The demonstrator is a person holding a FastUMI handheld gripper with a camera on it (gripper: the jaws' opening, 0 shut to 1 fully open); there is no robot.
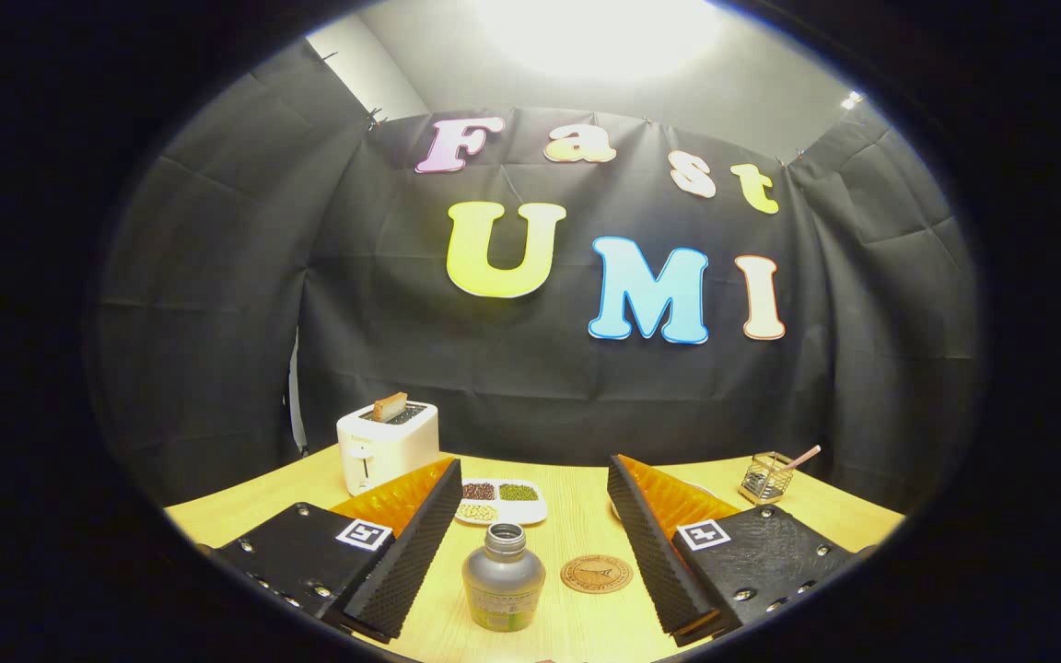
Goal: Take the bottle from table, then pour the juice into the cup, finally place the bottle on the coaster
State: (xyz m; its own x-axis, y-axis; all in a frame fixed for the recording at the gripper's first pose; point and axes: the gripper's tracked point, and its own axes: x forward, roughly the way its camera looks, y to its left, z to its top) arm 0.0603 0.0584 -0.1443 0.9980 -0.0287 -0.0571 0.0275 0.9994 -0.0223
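A small grey bottle (pixel 504 578) with an open neck and a green label stands upright on the wooden table (pixel 567 635), between my two fingers and nearer the left one. My gripper (pixel 530 543) is open, its fingers wide apart and touching nothing. A round brown coaster (pixel 596 574) lies flat just right of the bottle, also between the fingers. A pale rim (pixel 692 486) that may be the cup peeks out behind the right finger; most of it is hidden.
A white toaster (pixel 388 445) with a slice of bread in it stands at the back left. A white divided dish (pixel 500 500) of beans sits beyond the bottle. A small wire holder (pixel 766 476) with a straw stands at the back right.
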